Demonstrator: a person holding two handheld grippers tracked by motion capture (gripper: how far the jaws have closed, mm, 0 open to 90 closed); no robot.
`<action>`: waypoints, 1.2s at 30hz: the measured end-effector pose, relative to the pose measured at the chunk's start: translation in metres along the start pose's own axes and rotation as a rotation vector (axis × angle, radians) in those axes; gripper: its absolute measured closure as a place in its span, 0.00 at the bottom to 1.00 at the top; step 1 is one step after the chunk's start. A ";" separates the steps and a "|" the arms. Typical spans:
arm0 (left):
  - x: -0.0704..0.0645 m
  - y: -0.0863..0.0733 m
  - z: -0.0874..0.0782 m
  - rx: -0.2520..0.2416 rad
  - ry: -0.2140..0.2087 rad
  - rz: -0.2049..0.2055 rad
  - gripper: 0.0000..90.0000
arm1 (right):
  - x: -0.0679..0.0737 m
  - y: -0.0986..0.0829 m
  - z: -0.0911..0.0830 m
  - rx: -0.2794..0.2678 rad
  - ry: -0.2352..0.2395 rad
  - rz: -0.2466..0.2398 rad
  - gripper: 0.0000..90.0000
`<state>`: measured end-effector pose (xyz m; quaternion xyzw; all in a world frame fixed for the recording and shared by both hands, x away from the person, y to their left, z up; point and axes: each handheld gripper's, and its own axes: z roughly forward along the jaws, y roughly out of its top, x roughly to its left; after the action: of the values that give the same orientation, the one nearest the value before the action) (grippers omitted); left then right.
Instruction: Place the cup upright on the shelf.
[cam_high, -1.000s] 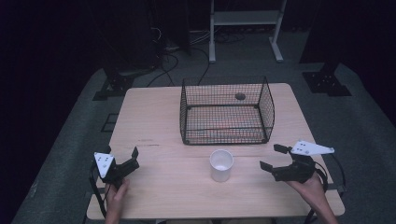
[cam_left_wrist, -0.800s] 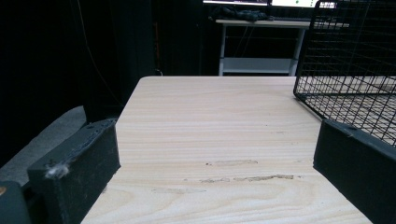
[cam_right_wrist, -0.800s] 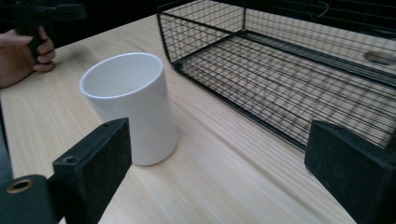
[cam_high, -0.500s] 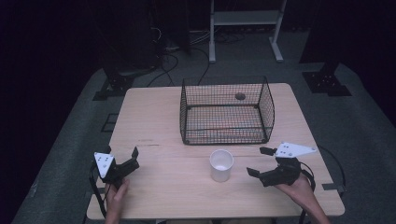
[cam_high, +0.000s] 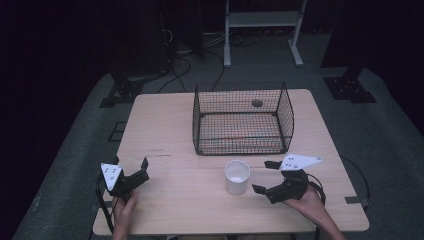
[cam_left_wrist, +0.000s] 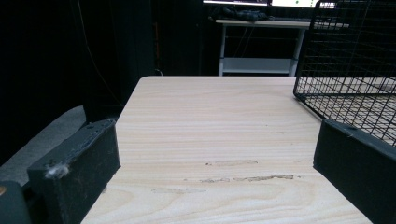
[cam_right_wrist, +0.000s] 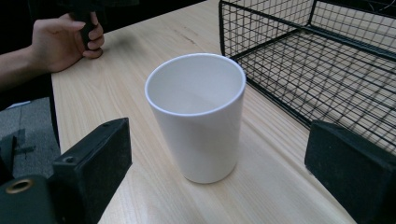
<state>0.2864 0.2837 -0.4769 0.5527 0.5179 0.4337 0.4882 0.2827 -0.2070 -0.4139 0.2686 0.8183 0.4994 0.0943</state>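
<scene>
A white cup stands upright and empty on the wooden table, just in front of a black wire basket. My right gripper is open and points at the cup from its right, jaws spread wider than the cup, a short way off it. In the right gripper view the cup stands between the two jaws, slightly ahead of them. My left gripper rests open near the table's front left corner, with nothing between its jaws but bare table.
The wire basket holds nothing except a small dark spot near its back wall. The person's other hand shows beyond the cup. Dark stands and a metal frame are on the floor behind the table.
My right gripper has moved left towards the cup and turned its jaws to face it. The left gripper and the cup have stayed put.
</scene>
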 end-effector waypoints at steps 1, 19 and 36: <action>0.000 0.000 0.000 0.000 0.000 0.000 0.00 | 0.002 0.001 0.004 0.006 0.009 -0.005 0.07; 0.000 0.000 0.000 -0.001 0.000 -0.001 0.00 | 0.011 0.007 0.027 0.041 0.058 -0.031 0.02; 0.000 0.000 0.000 -0.001 0.000 -0.003 0.00 | 0.013 0.015 0.055 0.072 0.073 -0.049 0.02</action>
<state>0.2865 0.2840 -0.4770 0.5517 0.5182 0.4333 0.4892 0.2998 -0.1528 -0.4259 0.2334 0.8450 0.4764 0.0669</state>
